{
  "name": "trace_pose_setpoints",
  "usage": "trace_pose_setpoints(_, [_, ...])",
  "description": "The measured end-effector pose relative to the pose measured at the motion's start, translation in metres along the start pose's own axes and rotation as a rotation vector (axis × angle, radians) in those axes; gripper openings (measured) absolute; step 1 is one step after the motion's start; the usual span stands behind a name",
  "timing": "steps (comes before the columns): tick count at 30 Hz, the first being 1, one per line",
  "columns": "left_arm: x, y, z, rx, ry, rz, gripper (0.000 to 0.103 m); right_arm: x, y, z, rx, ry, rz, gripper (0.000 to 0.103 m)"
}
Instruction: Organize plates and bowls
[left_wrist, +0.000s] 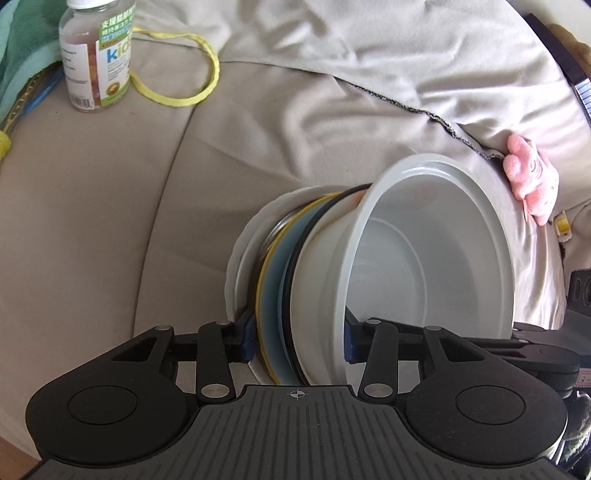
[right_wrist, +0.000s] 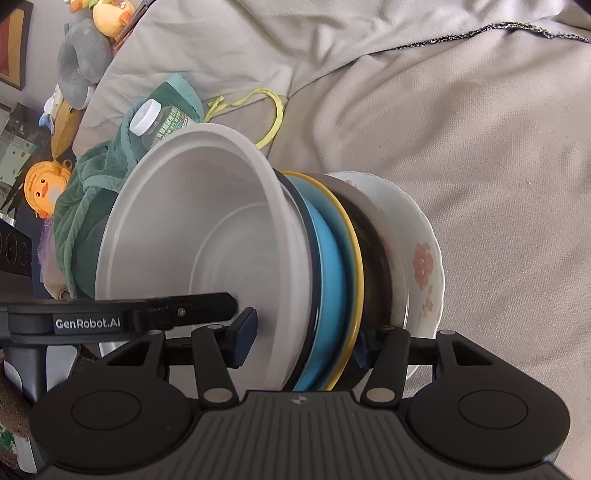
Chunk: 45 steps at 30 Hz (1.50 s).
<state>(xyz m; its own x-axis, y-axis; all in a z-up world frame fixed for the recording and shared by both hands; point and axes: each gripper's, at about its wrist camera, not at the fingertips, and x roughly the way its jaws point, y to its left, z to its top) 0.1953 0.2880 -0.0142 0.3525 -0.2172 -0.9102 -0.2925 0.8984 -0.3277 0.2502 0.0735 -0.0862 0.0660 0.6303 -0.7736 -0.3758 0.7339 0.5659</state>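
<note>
A stack of dishes is held on edge between both grippers above a beige sofa. It has a white bowl (left_wrist: 424, 266) on top, then a black-rimmed dish, a blue plate with a yellow rim (left_wrist: 269, 295), a dark dish and a white plate (left_wrist: 240, 258) with flowers. My left gripper (left_wrist: 297, 343) is shut on the stack, one finger on the white plate's back and one inside the bowl. My right gripper (right_wrist: 303, 339) is shut on the same stack: bowl (right_wrist: 207, 236), blue plate (right_wrist: 328, 266), flowered plate (right_wrist: 421, 258). The other gripper's finger (right_wrist: 122, 317) reaches in from the left.
A vitamin bottle (left_wrist: 96, 55) stands on the sofa cushion (left_wrist: 110, 221) at the far left beside a yellow cord (left_wrist: 177, 99). A pink plush (left_wrist: 532, 177) lies at the right. In the right wrist view a green towel (right_wrist: 96, 177), a bottle cap (right_wrist: 146, 116) and duck toys (right_wrist: 42, 186) lie at the left.
</note>
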Motion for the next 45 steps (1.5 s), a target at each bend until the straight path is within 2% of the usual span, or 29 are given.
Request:
trace_pose_setpoints(2, [0.001, -0.003, 0.000, 0.019, -0.004, 0.051, 0.034, -0.004, 0.002, -0.001, -0.008, -0.003, -0.028, 0.053])
trace_pose_setpoints(4, [0.005, -0.002, 0.000, 0.015, 0.005, 0.052, 0.027, -0.008, 0.004, -0.001, -0.015, -0.011, -0.062, 0.052])
trace_pose_setpoints(12, [0.004, -0.001, -0.002, 0.021, 0.013, 0.044, 0.026, -0.012, -0.002, 0.003, -0.023, -0.005, -0.060, 0.049])
trace_pose_setpoints(17, [0.004, -0.002, 0.000, 0.028, 0.001, 0.076, 0.017, -0.020, 0.006, 0.006, -0.050, -0.024, -0.093, 0.050])
trace_pose_setpoints(19, [0.001, -0.001, 0.002, 0.022, -0.012, 0.064, 0.017, -0.033, 0.016, 0.005, -0.125, -0.103, -0.115, 0.050])
trace_pose_setpoints(21, [-0.004, -0.004, 0.004, 0.023, -0.022, 0.042, 0.018, -0.043, 0.031, 0.004, -0.216, -0.156, -0.194, 0.050])
trace_pose_setpoints(24, [-0.011, -0.011, 0.001, 0.043, -0.041, 0.048, 0.019, -0.049, 0.037, 0.005, -0.242, -0.162, -0.225, 0.050])
trace_pose_setpoints(25, [-0.013, -0.012, 0.000, 0.043, -0.042, 0.043, 0.020, -0.049, 0.033, 0.005, -0.227, -0.158, -0.224, 0.048])
trace_pose_setpoints(27, [-0.018, -0.012, -0.002, 0.044, -0.052, 0.047, 0.021, -0.045, 0.022, 0.003, -0.196, -0.155, -0.218, 0.034])
trace_pose_setpoints(28, [-0.020, -0.012, -0.003, 0.042, -0.060, 0.048, 0.022, -0.042, 0.016, 0.003, -0.177, -0.148, -0.208, 0.033])
trace_pose_setpoints(31, [-0.030, -0.007, -0.002, 0.022, -0.087, 0.062, 0.022, -0.030, 0.005, -0.004, -0.104, -0.117, -0.153, 0.033])
trace_pose_setpoints(33, [-0.039, -0.002, -0.001, -0.001, -0.106, 0.062, 0.022, -0.028, 0.007, -0.008, -0.114, -0.127, -0.119, 0.033])
trace_pose_setpoints(39, [-0.063, 0.004, -0.002, -0.037, -0.207, -0.023, 0.022, -0.025, 0.009, -0.007, -0.127, -0.150, -0.132, 0.030])
trace_pose_setpoints(41, [-0.065, 0.001, -0.004, -0.009, -0.226, -0.013, 0.022, -0.032, 0.011, -0.011, -0.149, -0.179, -0.154, 0.031])
trace_pose_setpoints(45, [-0.062, -0.004, -0.006, 0.032, -0.220, 0.036, 0.022, -0.052, 0.014, -0.012, -0.155, -0.234, -0.120, 0.031])
